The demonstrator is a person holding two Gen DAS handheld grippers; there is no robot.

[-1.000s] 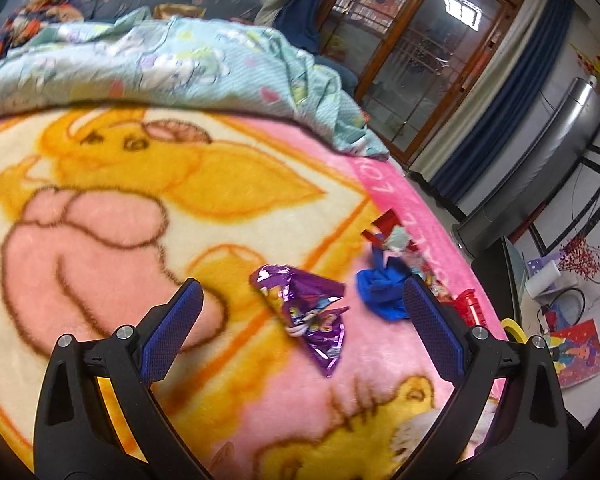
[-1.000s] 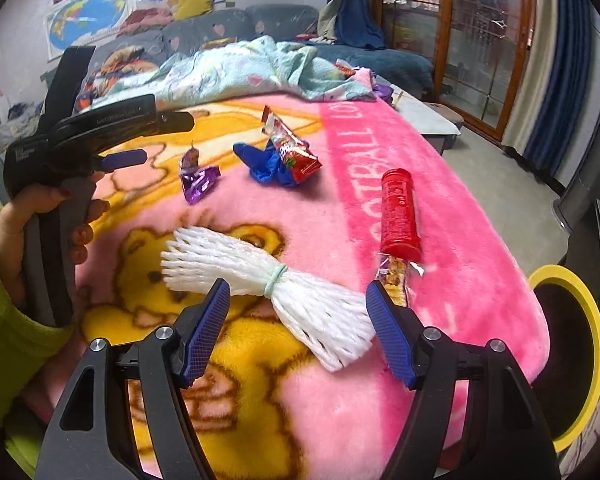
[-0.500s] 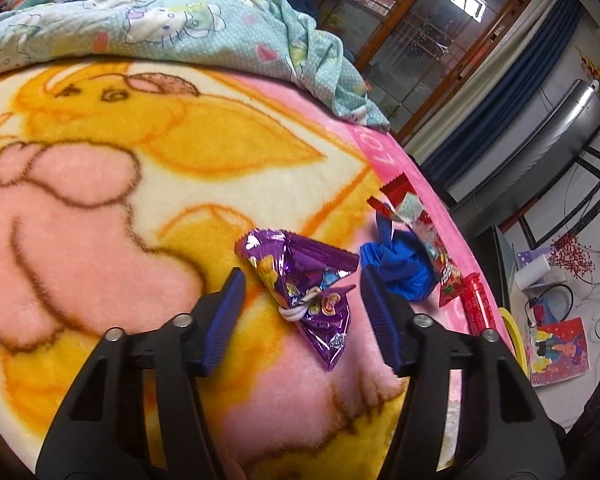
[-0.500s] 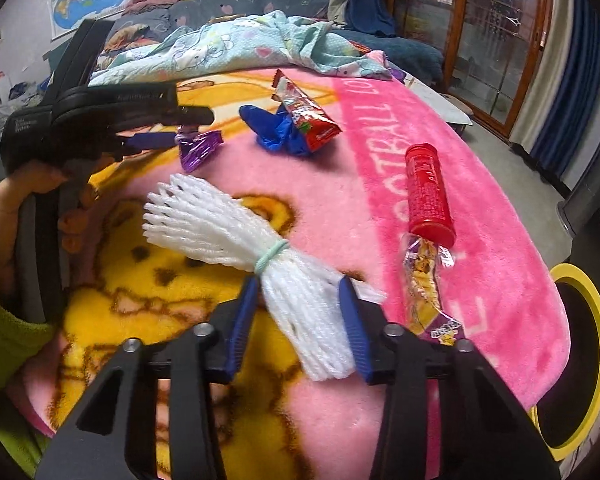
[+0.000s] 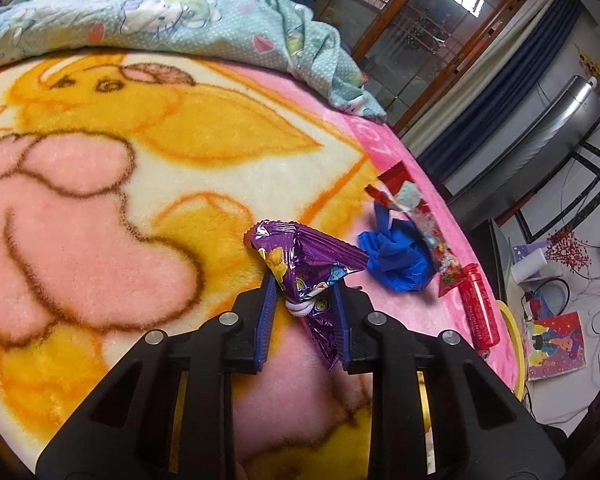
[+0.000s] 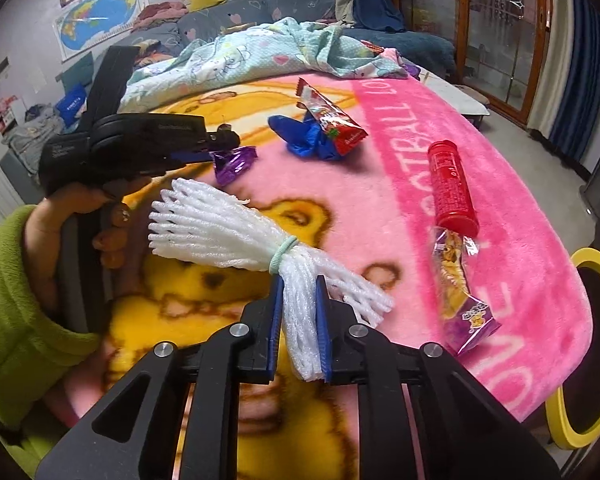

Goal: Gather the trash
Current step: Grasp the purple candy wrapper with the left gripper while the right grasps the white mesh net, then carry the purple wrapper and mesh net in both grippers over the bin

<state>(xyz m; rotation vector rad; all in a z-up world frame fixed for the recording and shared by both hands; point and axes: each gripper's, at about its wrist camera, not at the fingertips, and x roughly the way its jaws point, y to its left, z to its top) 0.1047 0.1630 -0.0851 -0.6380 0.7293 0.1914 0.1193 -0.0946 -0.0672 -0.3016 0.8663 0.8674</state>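
Trash scattered over a pink-and-yellow cartoon blanket (image 6: 440, 128); collection bin with yellow rim (image 6: 580, 258) positioned off the blanket's right edge in the right wrist view.

Left gripper (image 5: 304, 284):
- Jaws closing, blue pads pressed against both sides of a purple foil wrapper (image 5: 300, 256).
- Wrapper crumpled, upper part fanned out above the pads, lower tip hanging between the fingers.
- Same gripper (image 6: 220, 148) seen from the side in the right wrist view, held by a hand (image 6: 60, 224) in a green sleeve (image 6: 8, 300), wrapper (image 6: 234, 162) at its tip.

Right gripper (image 6: 298, 292):
- Jaws closed, pads clamped on a white foam net bundle (image 6: 220, 232).
- Grip placed just below the pale green band (image 6: 282, 254) tied round the bundle; longer fanned end extended up-left, shorter end splayed to the right of the pads.

Remaining items on the blanket:
- Crumpled blue plastic bag (image 6: 308, 138), touching a red snack packet (image 6: 332, 120) laid over it; both near the far middle.
- Red cylindrical tube (image 6: 452, 188) lying on the pink border.
- Clear snack packet with yellow and purple print (image 6: 460, 292), one end touching the tube's near end.
- Pale teal printed quilt (image 5: 160, 12) bunched along the far edge.

Not determinable: contents of the bin.
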